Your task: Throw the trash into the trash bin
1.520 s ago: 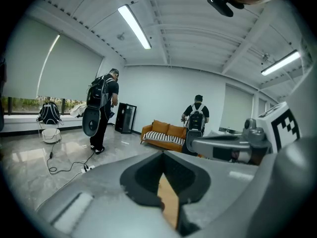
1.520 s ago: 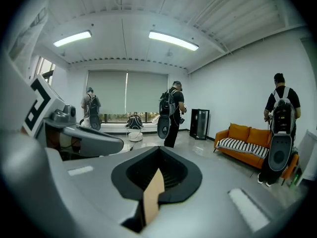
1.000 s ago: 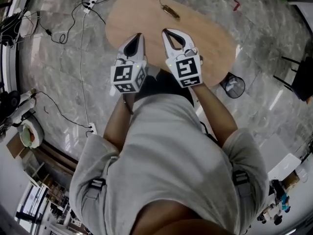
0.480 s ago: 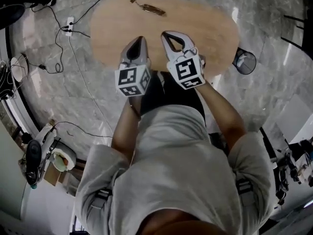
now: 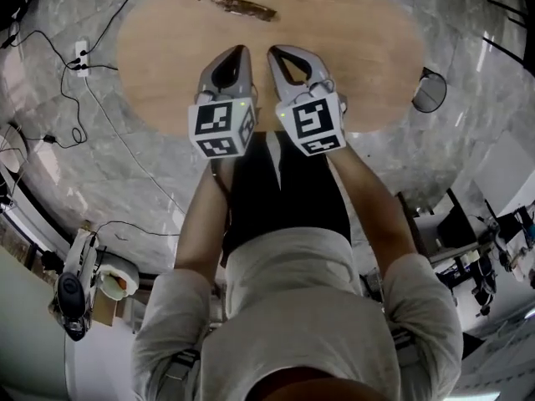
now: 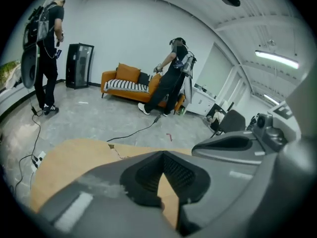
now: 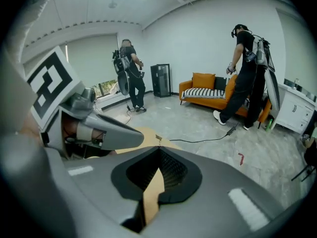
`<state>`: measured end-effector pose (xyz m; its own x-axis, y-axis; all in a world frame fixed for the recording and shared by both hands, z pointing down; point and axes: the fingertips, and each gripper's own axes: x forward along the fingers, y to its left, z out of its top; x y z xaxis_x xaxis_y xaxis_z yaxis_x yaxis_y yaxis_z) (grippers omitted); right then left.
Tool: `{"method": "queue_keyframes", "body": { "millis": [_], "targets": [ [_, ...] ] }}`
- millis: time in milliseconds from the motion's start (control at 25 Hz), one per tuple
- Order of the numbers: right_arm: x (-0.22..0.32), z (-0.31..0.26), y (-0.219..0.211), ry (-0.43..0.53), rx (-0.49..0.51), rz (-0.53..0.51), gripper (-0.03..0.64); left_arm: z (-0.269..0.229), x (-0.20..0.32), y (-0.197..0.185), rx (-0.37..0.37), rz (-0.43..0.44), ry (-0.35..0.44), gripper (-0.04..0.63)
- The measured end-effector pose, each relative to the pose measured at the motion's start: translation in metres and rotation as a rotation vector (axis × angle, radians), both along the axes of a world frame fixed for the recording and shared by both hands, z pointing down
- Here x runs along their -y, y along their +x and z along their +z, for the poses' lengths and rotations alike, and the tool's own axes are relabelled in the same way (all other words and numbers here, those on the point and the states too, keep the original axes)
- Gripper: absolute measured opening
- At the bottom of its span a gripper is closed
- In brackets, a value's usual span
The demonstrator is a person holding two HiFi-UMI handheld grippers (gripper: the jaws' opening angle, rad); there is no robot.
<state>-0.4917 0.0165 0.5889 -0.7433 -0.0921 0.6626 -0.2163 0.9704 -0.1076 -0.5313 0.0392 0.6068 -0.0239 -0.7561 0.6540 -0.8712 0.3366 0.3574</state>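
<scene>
Left tongs (image 5: 241,49), right tongs (image 5: 272,51), both closed; one trash scrap (image 5: 239,6); one bin (image 5: 429,92)

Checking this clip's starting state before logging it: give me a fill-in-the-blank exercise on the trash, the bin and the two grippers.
1. The flat brown scrap of trash lies on the oval wooden ____.
2. The black wire-mesh trash bin stands on the grey marble ____.
3. The left gripper and the right gripper both have their jaws ____, with nothing between them.

Missing words: table; floor; shut.
</scene>
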Motion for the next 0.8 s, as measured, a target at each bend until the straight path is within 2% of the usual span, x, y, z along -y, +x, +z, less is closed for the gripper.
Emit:
{"method": "queue_keyframes", "body": {
  "millis": [120, 280, 440, 560, 600, 640, 800],
  "targets": [
    [0.002, 0.036, -0.008, 0.033, -0.041, -0.002, 0.008, 0.041, -0.006, -0.004, -0.013, 0.050, -0.031, 0.018],
    [0.008, 0.072, -0.012, 0.050, -0.098, -0.025, 0.008, 0.079, -0.008, -0.002, -0.053, 0.074, -0.062, 0.018],
    [0.015, 0.102, -0.013, 0.085, -0.178, -0.054, 0.008, 0.097, -0.011, -0.005, -0.069, 0.084, -0.089, 0.018],
    [0.025, 0.123, -0.018, 0.159, -0.247, -0.112, 0.012, 0.102, -0.011, -0.010, -0.065, 0.104, -0.098, 0.018],
    [0.024, 0.130, -0.021, 0.183, -0.272, -0.144, 0.063, 0.105, -0.014, -0.011, -0.065, 0.115, -0.104, 0.018],
    [0.022, 0.138, -0.024, 0.200, -0.294, -0.178, 0.141, 0.109, -0.017, -0.012, -0.068, 0.126, -0.112, 0.018],
    [0.019, 0.163, -0.036, 0.215, -0.348, -0.261, 0.147, 0.123, -0.023, -0.016, -0.090, 0.134, -0.132, 0.018]
  ]
}}
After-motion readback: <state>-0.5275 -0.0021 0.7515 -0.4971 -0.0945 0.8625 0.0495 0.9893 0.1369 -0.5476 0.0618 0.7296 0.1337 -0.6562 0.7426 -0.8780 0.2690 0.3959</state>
